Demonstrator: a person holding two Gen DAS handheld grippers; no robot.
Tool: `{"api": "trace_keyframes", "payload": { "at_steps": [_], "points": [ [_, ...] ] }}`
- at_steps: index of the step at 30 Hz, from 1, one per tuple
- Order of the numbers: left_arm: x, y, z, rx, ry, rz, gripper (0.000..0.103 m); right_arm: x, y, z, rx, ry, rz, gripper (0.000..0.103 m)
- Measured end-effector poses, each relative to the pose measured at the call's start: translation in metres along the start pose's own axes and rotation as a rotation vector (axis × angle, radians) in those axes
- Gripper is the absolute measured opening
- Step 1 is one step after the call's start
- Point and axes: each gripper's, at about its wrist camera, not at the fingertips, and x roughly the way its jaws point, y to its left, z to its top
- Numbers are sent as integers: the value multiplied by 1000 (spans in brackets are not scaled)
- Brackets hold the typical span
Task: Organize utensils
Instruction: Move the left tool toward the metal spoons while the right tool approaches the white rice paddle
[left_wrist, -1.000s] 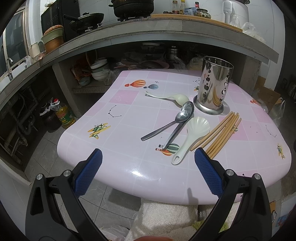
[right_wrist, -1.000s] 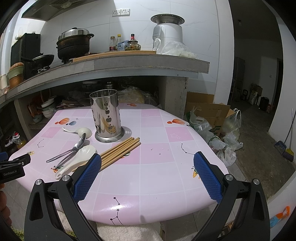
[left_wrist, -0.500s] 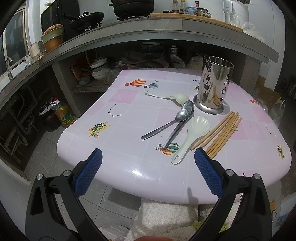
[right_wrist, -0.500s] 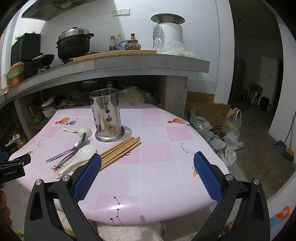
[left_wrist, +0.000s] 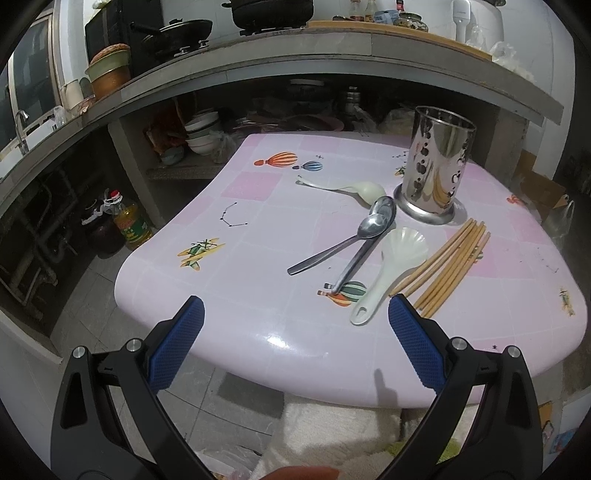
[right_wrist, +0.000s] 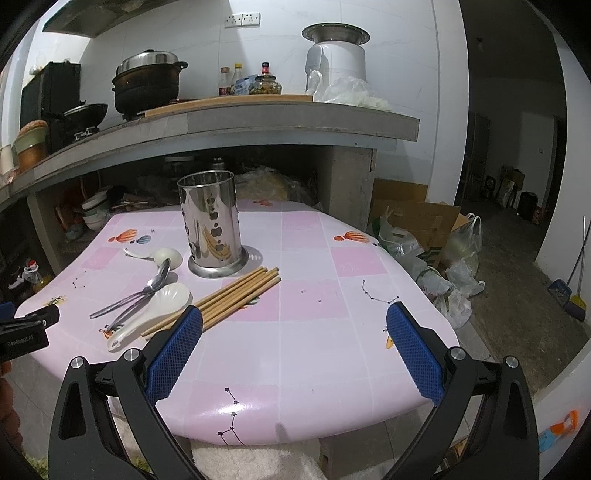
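A steel utensil holder (left_wrist: 436, 170) (right_wrist: 210, 225) stands empty on the pink table (left_wrist: 258, 206) (right_wrist: 314, 295). In front of it lie two metal spoons (left_wrist: 354, 236) (right_wrist: 147, 288), a white scalloped spoon (left_wrist: 391, 262) (right_wrist: 155, 306), a second white spoon (left_wrist: 351, 188) (right_wrist: 162, 254) and a bundle of wooden chopsticks (left_wrist: 447, 258) (right_wrist: 229, 295). My left gripper (left_wrist: 295, 332) is open and empty over the table's near edge. My right gripper (right_wrist: 295, 339) is open and empty, above the table's front right part.
A concrete counter (right_wrist: 258, 118) with pots and bottles overhangs the far side. Bowls (left_wrist: 201, 133) sit on a shelf beneath it. An oil bottle (left_wrist: 127, 225) stands on the floor at left. Boxes and plastic bags (right_wrist: 436, 251) lie at right.
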Motion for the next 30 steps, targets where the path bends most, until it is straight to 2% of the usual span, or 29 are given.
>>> {"api": "trace_keyframes", "payload": {
  "at_steps": [3, 10, 14, 18, 22, 30],
  "points": [
    [12, 1, -2, 13, 32, 5, 96, 10, -1, -4, -10, 33, -3, 97],
    [42, -5, -16, 40, 142, -86, 96, 37, 5, -5, -87, 96, -25, 97],
    [46, -10, -20, 39, 135, -166, 96, 50, 8, 6, -86, 90, 3, 97],
    [45, -12, -22, 17, 113, -203, 96, 65, 9, 20, -58, 74, 63, 97],
    [48, -16, -22, 37, 130, -227, 96, 79, 18, 32, -61, 52, 71, 97],
    [64, -21, -5, 70, 165, -316, 96, 109, 37, 43, -68, 84, 149, 97]
  ]
}}
